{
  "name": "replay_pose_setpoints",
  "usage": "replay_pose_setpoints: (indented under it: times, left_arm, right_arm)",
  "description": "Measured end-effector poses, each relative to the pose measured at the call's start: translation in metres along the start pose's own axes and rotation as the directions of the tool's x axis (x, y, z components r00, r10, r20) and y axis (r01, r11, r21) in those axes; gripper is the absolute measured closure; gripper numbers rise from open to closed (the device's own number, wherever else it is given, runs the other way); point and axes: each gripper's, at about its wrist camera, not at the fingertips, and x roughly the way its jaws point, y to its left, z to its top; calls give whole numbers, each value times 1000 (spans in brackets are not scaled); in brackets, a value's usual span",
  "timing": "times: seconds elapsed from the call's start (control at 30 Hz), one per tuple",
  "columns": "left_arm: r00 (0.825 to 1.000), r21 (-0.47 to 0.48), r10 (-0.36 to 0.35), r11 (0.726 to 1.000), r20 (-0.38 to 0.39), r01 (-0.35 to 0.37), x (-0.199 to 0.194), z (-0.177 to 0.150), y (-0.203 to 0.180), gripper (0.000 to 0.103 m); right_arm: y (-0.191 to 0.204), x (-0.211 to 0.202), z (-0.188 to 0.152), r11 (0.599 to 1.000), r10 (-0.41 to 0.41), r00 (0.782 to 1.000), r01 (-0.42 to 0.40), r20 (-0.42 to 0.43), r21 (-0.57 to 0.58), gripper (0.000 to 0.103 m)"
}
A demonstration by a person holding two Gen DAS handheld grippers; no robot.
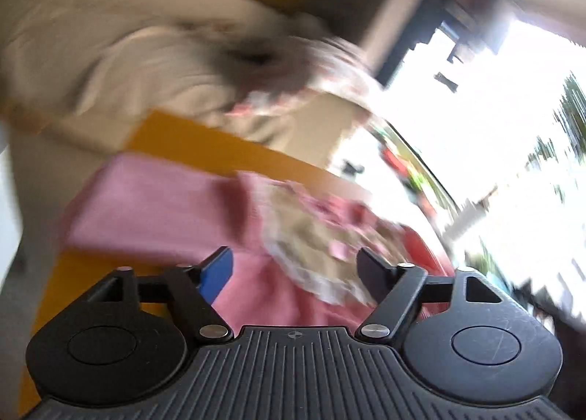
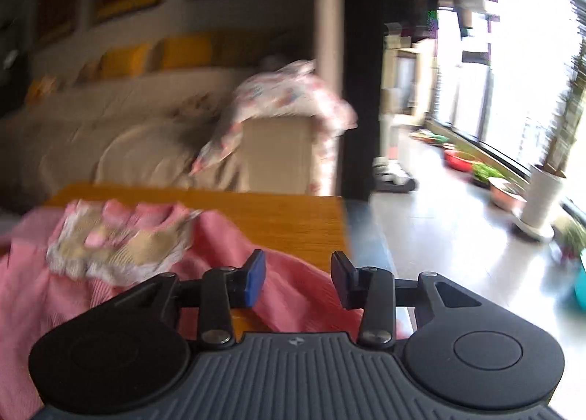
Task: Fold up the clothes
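Note:
A pink garment with a beige, lace-edged patch lies crumpled on an orange-brown wooden table. My left gripper hovers over it with its jaws wide apart; nothing is pinched between them. In the right wrist view the same pink garment and its patch cover the table's near left part. My right gripper stands over the garment's right edge near the table corner, its jaws narrower but parted, with cloth showing behind the gap. Both views are motion-blurred.
Behind the table is a beige sofa with yellow cushions and a floral garment draped over its arm. A dark pillar rises to the right. Plant pots stand on the pale floor by bright windows.

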Motion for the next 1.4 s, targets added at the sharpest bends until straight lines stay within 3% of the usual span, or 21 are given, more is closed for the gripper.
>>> replay_pose_setpoints:
  times: [0.1, 0.23, 0.33, 0.4, 0.47, 0.53, 0.57, 0.67, 0.73, 0.87, 0.97, 1.03, 1.13, 1.27, 1.4]
  left_arm:
    - [994, 113, -78, 990, -81, 87, 22, 1, -25, 17]
    - [970, 90, -165, 979, -177, 182, 40, -5, -27, 11]
    - [960, 60, -182, 978, -212, 199, 48, -10, -16, 9]
    - [957, 64, -149, 983, -248, 170, 53, -11, -9, 9]
    - [960, 115, -62, 989, -272, 96, 58, -16, -3, 9]
    - [961, 169, 12, 985, -276, 36, 58, -19, 4, 9]
    - [963, 190, 24, 981, -268, 29, 56, -19, 7, 9]
    - [962, 232, 83, 972, -260, -21, 51, -18, 10, 10]
    - [960, 259, 116, 965, -254, -48, 49, -17, 13, 14]
    - [965, 222, 105, 974, -240, -51, 44, -8, 22, 18]
    - [973, 165, 56, 986, -224, -18, 38, -7, 29, 10]
    - [978, 170, 20, 985, -207, 16, 23, -10, 27, 8]
    - [982, 240, 3, 970, -187, 43, -1, -19, 19, 5]
    - [984, 339, 17, 940, -180, 45, -28, -38, 0, 4]
    - [986, 407, 11, 911, -164, 57, -59, -58, -14, 1]
  right_arm:
    - [34, 49, 15, 992, 44, 998, -50, -50, -118, 60]
    - [71, 113, 26, 964, 65, 991, -93, -119, -247, 42]
    - [86, 149, 25, 923, 16, 986, -80, -169, -376, 46]
    - [93, 170, 24, 886, -12, 979, -84, -203, -456, 56]
    - [93, 182, 24, 844, -74, 983, -28, -169, -535, 56]
    - [88, 198, 23, 796, -155, 981, 52, -120, -603, 49]
    - [79, 207, 25, 807, -178, 978, 83, -106, -584, 47]
    - [50, 219, 40, 908, -145, 978, 72, -147, -412, 35]
    - [40, 220, 43, 922, -147, 976, 76, -162, -380, 30]
    - [37, 207, 36, 873, -222, 965, 132, -141, -470, 29]
    - [31, 163, 40, 879, -235, 969, 176, -81, -442, 30]
    - [19, 117, 46, 947, -100, 992, 71, -77, -313, 30]
    - [14, 46, 34, 970, 33, 998, -46, -60, -240, 24]
    - [39, -25, -7, 934, 117, 991, -133, -67, -331, 18]
    - [94, -77, -58, 871, 258, 959, -285, -122, -399, 18]
